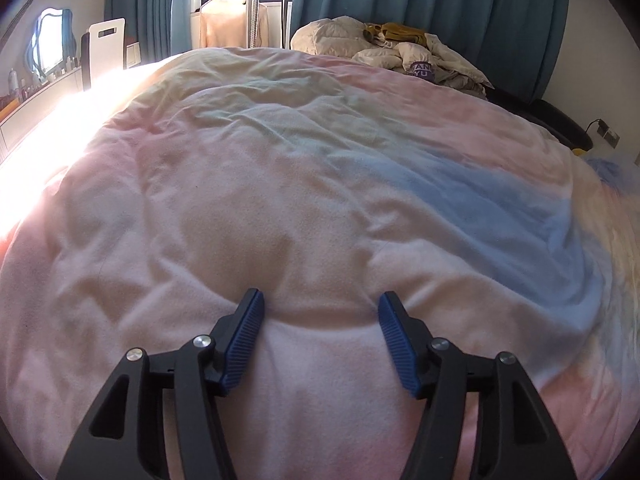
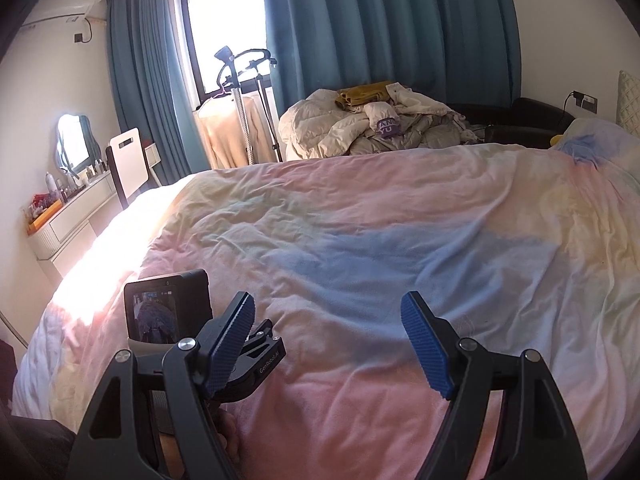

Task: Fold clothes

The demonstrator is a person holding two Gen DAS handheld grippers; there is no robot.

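A soft fleecy cover (image 1: 280, 184) in pink, blue and yellow spreads over the whole bed. A paler pink fold of cloth (image 1: 320, 360) lies just under my left gripper (image 1: 320, 300), and its edge runs between the tips. The blue pads (image 1: 244, 340) stand apart and open, low over this cloth, with nothing pinched. My right gripper (image 2: 329, 304) hovers open above the pink and blue cover (image 2: 360, 248), empty. The left gripper's camera body (image 2: 160, 312) shows at the right view's lower left, its fingers hidden. A heap of crumpled pale clothes (image 2: 380, 128) (image 1: 400, 52) lies beyond the far edge.
A vanity desk (image 2: 68, 216) with bottles, a mirror (image 2: 72, 144) and a white chair (image 2: 132, 160) stand at the left. A clothes stand (image 2: 240, 92) with a peach garment stands before the window and teal curtains (image 2: 380, 20). A black sofa (image 2: 520, 120) sits at the far right.
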